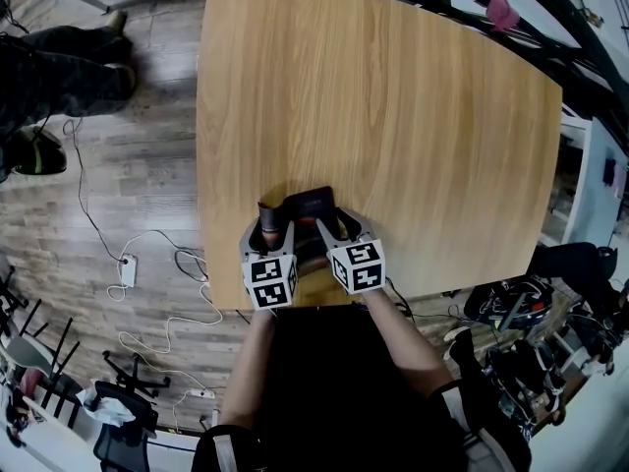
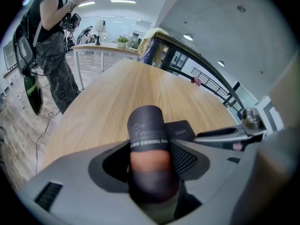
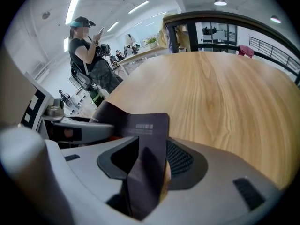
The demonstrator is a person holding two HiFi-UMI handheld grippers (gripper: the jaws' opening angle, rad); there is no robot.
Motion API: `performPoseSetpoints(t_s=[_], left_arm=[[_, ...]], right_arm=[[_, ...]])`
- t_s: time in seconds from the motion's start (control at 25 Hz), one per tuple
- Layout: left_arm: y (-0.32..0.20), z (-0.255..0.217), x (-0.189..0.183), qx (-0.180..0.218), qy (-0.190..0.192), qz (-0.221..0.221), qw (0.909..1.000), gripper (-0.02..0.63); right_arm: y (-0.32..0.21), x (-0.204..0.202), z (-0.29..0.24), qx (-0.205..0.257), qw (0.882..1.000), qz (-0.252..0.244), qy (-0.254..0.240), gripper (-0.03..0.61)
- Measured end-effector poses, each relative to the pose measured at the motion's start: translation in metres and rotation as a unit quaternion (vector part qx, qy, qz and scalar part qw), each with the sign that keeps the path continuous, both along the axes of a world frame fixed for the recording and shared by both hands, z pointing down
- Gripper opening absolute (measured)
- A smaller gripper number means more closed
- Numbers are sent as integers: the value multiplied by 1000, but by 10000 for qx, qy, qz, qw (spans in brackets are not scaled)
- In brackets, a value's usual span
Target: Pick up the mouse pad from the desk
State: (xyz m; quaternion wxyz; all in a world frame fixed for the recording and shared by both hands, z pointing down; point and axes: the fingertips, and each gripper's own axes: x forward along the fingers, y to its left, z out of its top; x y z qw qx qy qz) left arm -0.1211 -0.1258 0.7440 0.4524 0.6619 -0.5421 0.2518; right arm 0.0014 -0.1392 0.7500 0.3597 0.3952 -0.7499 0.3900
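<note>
Both tools hold the mouse pad (image 1: 313,203) at the desk's (image 1: 393,116) six o'clock edge. The left gripper (image 1: 272,232) clasps its rolled end and the right gripper (image 1: 337,229) pinches its flap. Lifting it clear likely remains.

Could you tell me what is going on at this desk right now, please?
A person is handling a dark mouse pad with two hand-held grippers at the near edge of the wooden desk. The left gripper has the rolled-up end of the pad between its jaws, and the right gripper is clamped on the flatter end. The pad is curled up, not lying flat; whether it is fully off the desk is hard to tell.
</note>
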Motion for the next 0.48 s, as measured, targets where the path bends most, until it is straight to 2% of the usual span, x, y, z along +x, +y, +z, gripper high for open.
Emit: performPoseSetpoints(t_s=[0.2,0.48], left_arm=[[0,-1,-1,-4,7,46,10000,253],[1,0,-1,-40,-49,74,10000,253]], right_arm=[[8,-24,-1,-116,9997,-124,-195,193],[13,-32,-1,-197,9991,-205,-313,176]])
